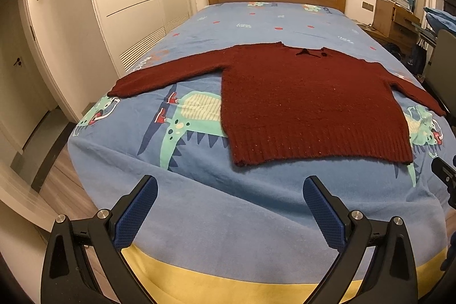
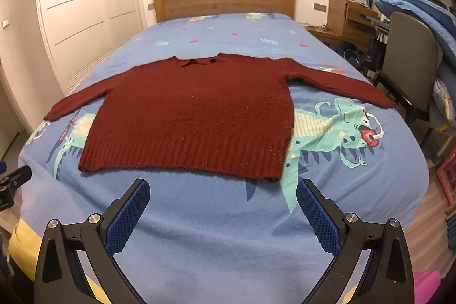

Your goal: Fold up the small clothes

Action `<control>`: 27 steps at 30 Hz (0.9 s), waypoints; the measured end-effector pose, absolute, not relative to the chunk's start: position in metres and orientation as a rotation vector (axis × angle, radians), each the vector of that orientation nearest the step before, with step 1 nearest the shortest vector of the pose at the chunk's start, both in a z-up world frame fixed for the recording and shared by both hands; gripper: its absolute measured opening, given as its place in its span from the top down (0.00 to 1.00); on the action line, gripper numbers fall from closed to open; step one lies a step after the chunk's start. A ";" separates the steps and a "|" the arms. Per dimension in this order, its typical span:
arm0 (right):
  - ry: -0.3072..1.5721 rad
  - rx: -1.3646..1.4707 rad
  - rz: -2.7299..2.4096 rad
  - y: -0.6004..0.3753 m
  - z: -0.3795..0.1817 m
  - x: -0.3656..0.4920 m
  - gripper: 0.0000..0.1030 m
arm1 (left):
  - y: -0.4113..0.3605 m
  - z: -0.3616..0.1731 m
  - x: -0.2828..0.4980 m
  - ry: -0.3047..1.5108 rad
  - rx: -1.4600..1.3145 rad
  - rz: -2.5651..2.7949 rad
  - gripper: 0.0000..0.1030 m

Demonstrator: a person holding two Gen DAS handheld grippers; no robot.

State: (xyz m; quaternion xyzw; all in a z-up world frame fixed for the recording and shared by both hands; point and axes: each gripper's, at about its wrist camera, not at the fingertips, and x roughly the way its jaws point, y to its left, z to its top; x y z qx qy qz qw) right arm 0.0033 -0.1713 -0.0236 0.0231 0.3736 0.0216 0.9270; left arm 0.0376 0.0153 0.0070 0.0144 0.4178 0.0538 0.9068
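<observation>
1. Bedroom with a blue dinosaur-print bedspread (image 1: 228,218) under both sets of fingers.
2. Lay flat just beyond the fingertips: dark red knitted sweater (image 1: 307,104), sleeves outstretched, ribbed hem nearest.
3. Left gripper (image 1: 230,207) spread wide, holding nothing; right gripper (image 2: 222,207) likewise spread and empty.
4. Probably soft, limp, thick and grippy; best pinched at a sleeve cuff or hem corner.
5. Shown only by right view: grey chair (image 2: 410,61) right of the fingers; left view alone showed the doorway.
</observation>
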 end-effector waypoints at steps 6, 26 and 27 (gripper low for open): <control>0.766 0.054 0.071 -0.177 -0.012 0.018 0.00 | 0.023 0.022 0.050 0.836 0.005 0.146 0.03; 0.808 0.094 0.023 -0.229 -0.017 0.093 0.00 | 0.037 0.061 0.118 0.820 0.115 0.262 0.03; 0.810 0.100 0.016 -0.233 -0.018 0.096 0.00 | 0.035 0.061 0.122 0.821 0.124 0.262 0.03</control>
